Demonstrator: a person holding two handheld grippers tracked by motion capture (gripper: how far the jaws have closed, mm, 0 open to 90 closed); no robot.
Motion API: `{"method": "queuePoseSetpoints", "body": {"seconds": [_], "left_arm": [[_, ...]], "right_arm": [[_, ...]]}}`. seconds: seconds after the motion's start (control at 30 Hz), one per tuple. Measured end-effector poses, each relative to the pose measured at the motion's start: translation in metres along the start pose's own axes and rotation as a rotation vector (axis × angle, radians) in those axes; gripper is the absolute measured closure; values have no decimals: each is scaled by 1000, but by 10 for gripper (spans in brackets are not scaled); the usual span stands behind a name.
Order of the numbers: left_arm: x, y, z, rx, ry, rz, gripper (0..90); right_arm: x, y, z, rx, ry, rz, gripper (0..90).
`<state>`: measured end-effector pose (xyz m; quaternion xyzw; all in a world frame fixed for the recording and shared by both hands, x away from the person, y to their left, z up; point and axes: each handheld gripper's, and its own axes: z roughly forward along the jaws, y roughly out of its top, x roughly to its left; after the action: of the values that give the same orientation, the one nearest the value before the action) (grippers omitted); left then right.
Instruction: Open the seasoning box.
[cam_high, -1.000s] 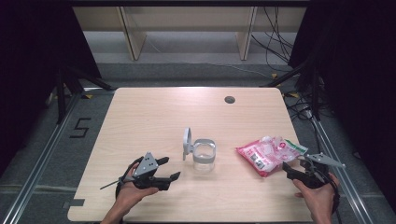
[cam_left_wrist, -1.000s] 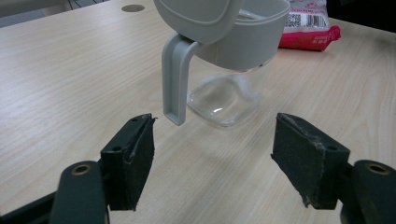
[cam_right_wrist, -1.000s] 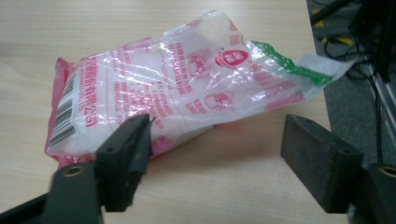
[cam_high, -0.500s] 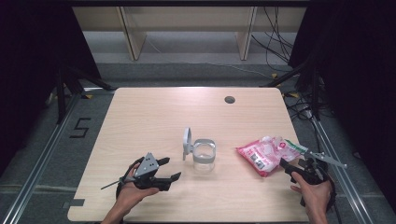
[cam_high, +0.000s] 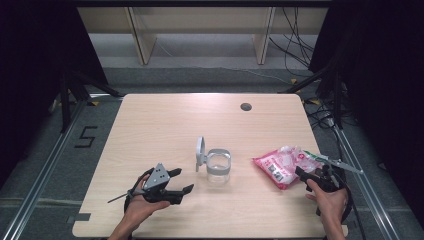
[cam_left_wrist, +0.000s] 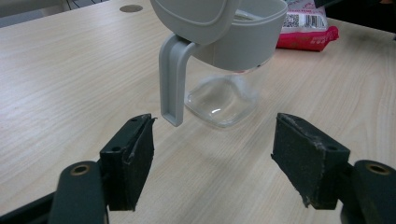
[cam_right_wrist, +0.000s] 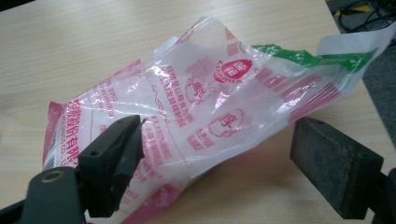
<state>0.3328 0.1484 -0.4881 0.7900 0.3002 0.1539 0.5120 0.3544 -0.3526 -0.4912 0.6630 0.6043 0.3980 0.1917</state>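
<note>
Since a second ago the right gripper (cam_high: 306, 176) has edged leftward to the red-and-white packet (cam_high: 280, 164), its jaws having just been opening; the left gripper (cam_high: 181, 180) has kept still. From the high view, the packet lies near the table's (cam_high: 165, 120) right edge, well apart from the clear jar (cam_high: 218, 166) with its grey lid (cam_high: 200, 152) flipped up. Along the left gripper (cam_left_wrist: 212, 154), jaws stand released with bare table between them, the jar (cam_left_wrist: 224, 98) just ahead. Along the right gripper (cam_right_wrist: 219, 158), jaws stand wide apart, the crumpled packet (cam_right_wrist: 196, 102) reaching between them, ungripped.
</note>
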Motion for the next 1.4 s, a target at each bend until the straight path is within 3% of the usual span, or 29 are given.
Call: {"method": "queuePoseSetpoints", "body": {"seconds": [0.03, 0.27, 0.3, 0.33, 0.43, 0.47, 0.53, 0.57, 0.6, 0.63, 0.67, 0.7, 0.73, 0.77, 0.8, 0.87, 0.9, 0.97, 1.0, 1.03, 1.07, 1.1, 1.13, 1.17, 1.2, 1.27, 1.33, 1.37, 1.4], "left_arm": [[0, 0, 0, 1, -1, 0, 289], [0, 0, 0, -1, 0, -1, 288], [0, 0, 0, -2, -1, -1, 289], [0, 0, 0, -3, 2, 3, 289], [1, 0, 0, -5, -1, 3, 289], [1, 0, 0, -4, -1, 3, 289], [1, 0, -1, -4, -1, 5, 289], [1, 0, -1, -5, -1, 4, 289], [1, 0, -1, -5, -1, 4, 289], [1, 0, -1, -6, 0, 3, 289], [0, 0, -1, -6, 0, -3, 289], [1, 0, -1, -7, -4, -4, 289], [1, 0, -1, -5, 0, -4, 289], [1, 0, -1, -5, -1, -5, 289], [1, 0, -1, -8, -4, -4, 289], [1, 0, 0, -9, -7, -4, 289], [1, 0, -1, -8, -7, -3, 289], [1, 0, 0, -10, -9, -4, 289], [2, 1, -1, -10, -6, 2, 289], [2, 1, -1, -11, -6, 14, 289], [3, 1, -1, -11, -7, 25, 289], [1, 1, -2, -10, 0, -2, 289], [3, 2, -2, -10, -4, 28, 289], [3, 2, -2, -9, -6, 25, 289], [1, 1, -2, -11, 1, -1, 289], [3, 2, -1, -12, -8, 25, 288], [1, 1, -1, -14, -3, 0, 289], [1, 1, -2, -11, 1, -1, 289], [1, 1, -2, -9, -1, -1, 289]], "right_arm": [[1, 0, 2, -2, 13, 28, 183], [0, 2, 14, 4, -5, 18, 213], [-2, 3, 18, 12, -4, -24, 228], [3, 3, 18, 24, -1, 33, 239], [4, 4, 17, 43, -18, 21, 256], [2, 4, 20, 29, -9, -14, 274], [3, 4, 19, 44, -4, 25, 317], [-1, 3, 23, 21, 6, -5, 328], [1, 3, 23, 32, -3, 27, 341], [-3, 4, 25, 28, 7, -29, 359], [-3, 5, 23, 46, -3, -33, 372], [0, 4, 26, 33, -11, 3, 388], [-5, 5, 28, 25, -11, -56, 411], [0, 4, 27, 39, -3, 17, 423], [0, 4, 27, 39, -3, 17, 429], [-6, 5, 30, 22, -2, -60, 462], [-2, 5, 29, 38, -10, -14, 476], [-3, 6, 30, 34, -3, -37, 499], [0, 6, 30, 37, -19, -14, 508], [-3, 9, 30, 51, -13, -66, 536], [-3, 9, 30, 51, -13, -66, 536], [-3, 8, 31, 33, -12, -62, 546], [0, 8, 33, 32, -18, -28, 560], [-3, 9, 33, 33, -24, -85, 613], [-3, 9, 33, 33, -24, -85, 613], [2, 10, 31, 47, -12, -36, 676], [2, 10, 33, 38, -14, -52, 749], [-2, 11, 34, 32, 4, -119, 775], [3, 11, 33, 45, 3, -66, 808]]}}
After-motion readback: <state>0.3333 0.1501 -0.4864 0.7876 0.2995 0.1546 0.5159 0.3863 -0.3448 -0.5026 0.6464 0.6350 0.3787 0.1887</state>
